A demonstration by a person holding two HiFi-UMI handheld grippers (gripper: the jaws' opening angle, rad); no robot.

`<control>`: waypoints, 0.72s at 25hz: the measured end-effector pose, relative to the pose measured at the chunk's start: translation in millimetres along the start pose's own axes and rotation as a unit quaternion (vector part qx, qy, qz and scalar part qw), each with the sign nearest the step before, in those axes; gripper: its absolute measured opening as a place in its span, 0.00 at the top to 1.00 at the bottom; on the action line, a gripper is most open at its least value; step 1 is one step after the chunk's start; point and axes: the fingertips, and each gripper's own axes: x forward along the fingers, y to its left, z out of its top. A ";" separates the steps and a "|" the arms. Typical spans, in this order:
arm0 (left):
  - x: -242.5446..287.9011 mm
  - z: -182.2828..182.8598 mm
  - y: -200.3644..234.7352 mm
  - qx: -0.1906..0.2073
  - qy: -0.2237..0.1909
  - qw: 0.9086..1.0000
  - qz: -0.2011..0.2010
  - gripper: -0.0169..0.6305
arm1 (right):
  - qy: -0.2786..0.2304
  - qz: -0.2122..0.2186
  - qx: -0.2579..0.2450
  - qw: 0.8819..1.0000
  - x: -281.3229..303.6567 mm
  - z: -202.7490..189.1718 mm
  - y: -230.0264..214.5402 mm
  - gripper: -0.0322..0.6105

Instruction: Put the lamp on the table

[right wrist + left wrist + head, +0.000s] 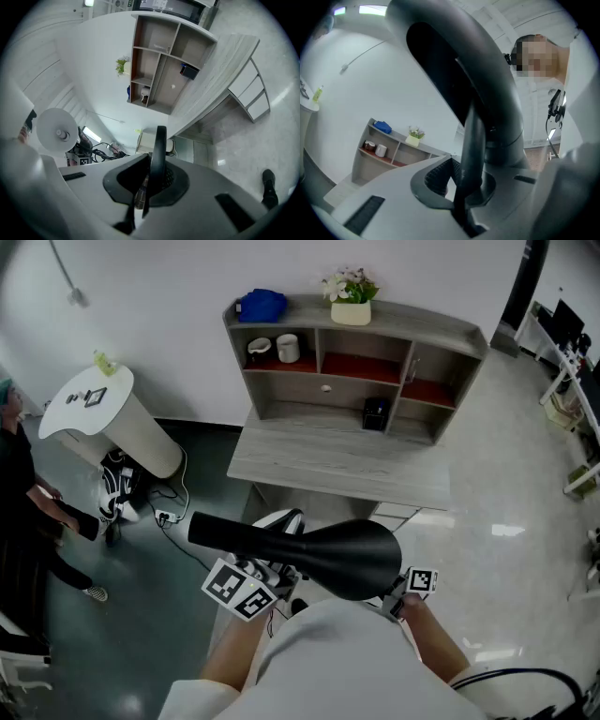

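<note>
I hold a black lamp (319,549) lying sideways in front of my chest, its narrow end to the left and its wide shade to the right. My left gripper (267,576) is under the narrow part, shut on a thin black rod of the lamp (471,140), as the left gripper (461,187) view shows. At the shade's right side, my right gripper (398,594) is shut on the thin black rim (159,145); the right gripper (152,176) view also shows the shade's white inside (56,133). The grey wooden table (337,465) stands ahead, apart from the lamp.
A shelf unit on the table's back holds a blue cloth (261,306), a flower pot (351,298), cups (277,348) and a black box (375,413). At the left are a round white stand (94,409), floor cables (169,517) and a person (23,512).
</note>
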 end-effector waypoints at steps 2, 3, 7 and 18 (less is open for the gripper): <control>1.2 -1.0 -1.9 0.001 0.000 1.000 0.002 0.96 | 0.008 -0.037 -0.009 0.999 -9.7 1.0 -11.0 0.92; 2.2 -1.5 -3.1 0.001 -0.001 1.000 0.003 0.96 | 0.013 -0.072 -0.017 0.997 -18.2 2.0 -21.4 0.92; 7.2 -4.3 -7.7 0.002 -0.001 1.000 0.009 0.96 | 0.013 -0.022 -0.005 1.000 -14.2 6.7 -10.8 0.92; 25.7 -17.8 -18.9 0.004 -0.009 1.000 0.030 0.96 | 0.036 -0.011 0.002 0.999 -31.8 27.2 -21.3 0.92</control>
